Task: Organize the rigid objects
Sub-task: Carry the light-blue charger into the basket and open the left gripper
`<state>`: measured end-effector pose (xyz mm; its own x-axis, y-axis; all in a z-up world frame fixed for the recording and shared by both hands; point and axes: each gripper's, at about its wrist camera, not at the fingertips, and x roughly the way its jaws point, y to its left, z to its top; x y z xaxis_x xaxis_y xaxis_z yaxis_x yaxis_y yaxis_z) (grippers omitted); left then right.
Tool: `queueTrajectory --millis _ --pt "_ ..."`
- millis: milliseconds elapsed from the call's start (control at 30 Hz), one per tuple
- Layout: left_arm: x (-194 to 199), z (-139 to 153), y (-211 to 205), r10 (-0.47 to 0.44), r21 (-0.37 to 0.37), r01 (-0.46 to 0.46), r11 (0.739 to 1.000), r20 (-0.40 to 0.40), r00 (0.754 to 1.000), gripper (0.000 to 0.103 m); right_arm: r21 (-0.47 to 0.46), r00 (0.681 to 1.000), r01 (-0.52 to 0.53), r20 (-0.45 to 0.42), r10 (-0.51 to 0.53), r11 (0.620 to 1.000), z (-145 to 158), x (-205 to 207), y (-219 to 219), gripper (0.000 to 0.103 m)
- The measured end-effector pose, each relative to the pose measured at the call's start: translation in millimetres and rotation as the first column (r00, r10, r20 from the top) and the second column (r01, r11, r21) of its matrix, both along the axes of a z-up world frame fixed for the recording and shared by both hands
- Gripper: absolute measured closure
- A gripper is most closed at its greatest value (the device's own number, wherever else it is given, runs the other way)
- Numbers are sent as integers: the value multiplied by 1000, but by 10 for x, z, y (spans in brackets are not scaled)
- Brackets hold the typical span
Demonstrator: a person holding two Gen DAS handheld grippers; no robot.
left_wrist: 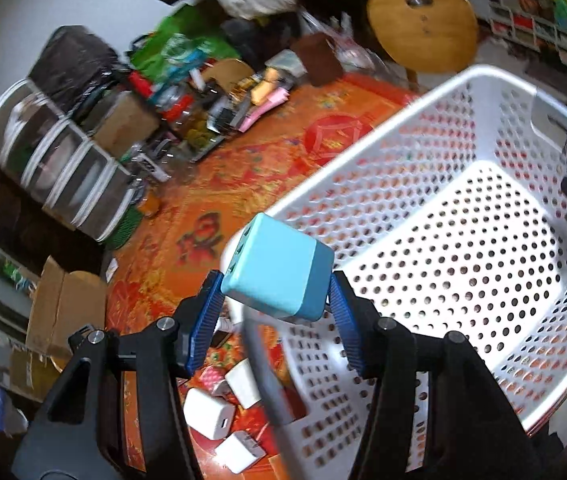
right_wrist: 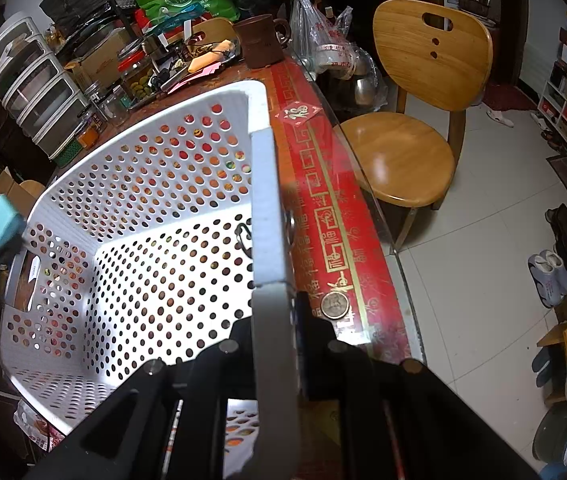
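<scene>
Two grippers are at work over the white perforated basket. The left gripper is partly open, its blue pads clamping a light blue charger just above the basket's near rim. The right gripper is closed tight on the basket's grey rim. Three white chargers lie on the orange tablecloth beside the basket.

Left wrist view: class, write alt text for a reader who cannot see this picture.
The left gripper holds a light blue charger block between its blue pads, at the corner rim of an empty white perforated basket. Below, white chargers lie on the red patterned tabletop.
</scene>
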<state>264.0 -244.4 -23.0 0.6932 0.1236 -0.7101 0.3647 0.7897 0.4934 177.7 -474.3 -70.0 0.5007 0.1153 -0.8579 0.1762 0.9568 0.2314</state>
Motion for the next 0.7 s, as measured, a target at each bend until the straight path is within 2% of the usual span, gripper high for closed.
queueTrajectory --millis 267,467,533,600,700 --pt "274 -463 -282 -26 110 41 993 -136 990 52 5 1000 0 -4 0 1000 0 9 -3 92" --pt "270 -619 -353 -47 127 70 989 -176 983 51 5 1000 0 -5 0 1000 -1 8 -4 92" --pt "266 -624 -351 -51 117 73 990 -177 983 42 4 1000 1 -6 -1 1000 -5 9 -2 92" --pt "245 -590 -323 -57 115 75 991 -157 986 21 4 1000 1 -7 -1 1000 -13 9 -1 92" --pt "124 -496 -284 -82 89 94 992 -128 988 10 2 1000 4 -14 -4 1000 -25 26 -2 92"
